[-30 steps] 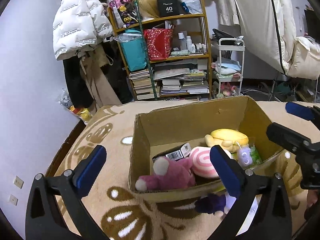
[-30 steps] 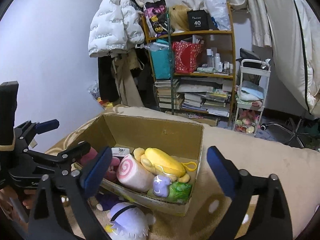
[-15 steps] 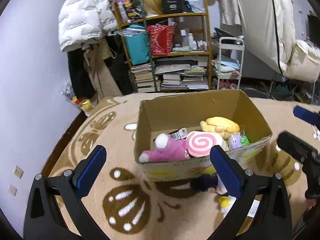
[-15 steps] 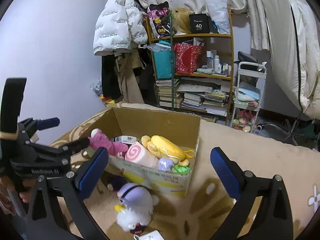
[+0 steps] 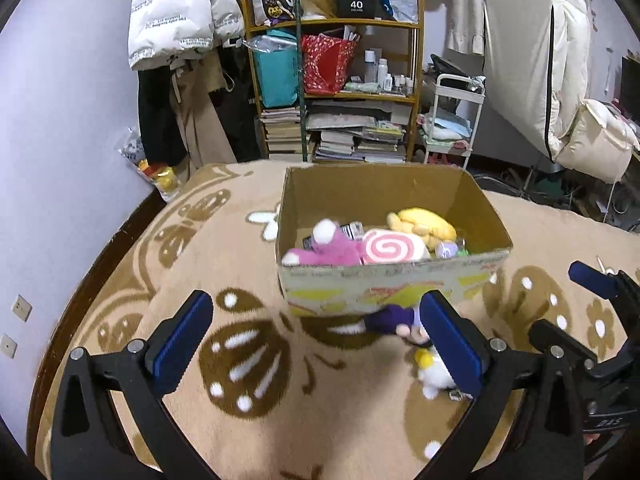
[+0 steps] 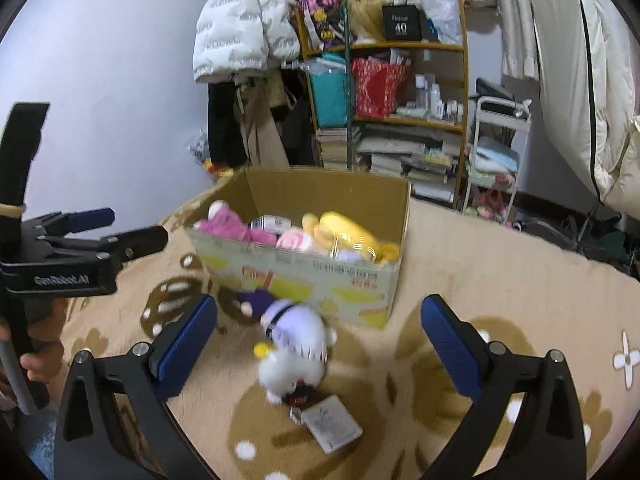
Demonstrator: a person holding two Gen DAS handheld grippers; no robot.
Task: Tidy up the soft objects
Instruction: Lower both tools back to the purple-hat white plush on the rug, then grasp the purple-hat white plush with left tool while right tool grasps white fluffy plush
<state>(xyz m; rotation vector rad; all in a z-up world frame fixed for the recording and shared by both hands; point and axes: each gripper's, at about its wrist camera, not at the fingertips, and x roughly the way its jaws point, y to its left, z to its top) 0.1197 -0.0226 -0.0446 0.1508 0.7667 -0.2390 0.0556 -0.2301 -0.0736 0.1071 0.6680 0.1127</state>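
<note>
Left hand-held gripper (image 5: 316, 344) spread wide, empty; right hand-held gripper (image 6: 319, 344) likewise, above white plush (image 6: 294, 354).

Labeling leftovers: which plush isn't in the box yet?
The white-and-purple plush, lying on the rug against the box front. The pink, swirl and yellow ones are inside.

White-and-purple plush (image 6: 294, 344) lies before the toy-filled cardboard box (image 6: 320, 280).

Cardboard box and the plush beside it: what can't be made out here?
- Cardboard box floor: both views, hidden by toys and the front wall.
- White and purple plush: blurred in the right view; left gripper finger covers part in the left view.
- Tag print: too small.
</note>
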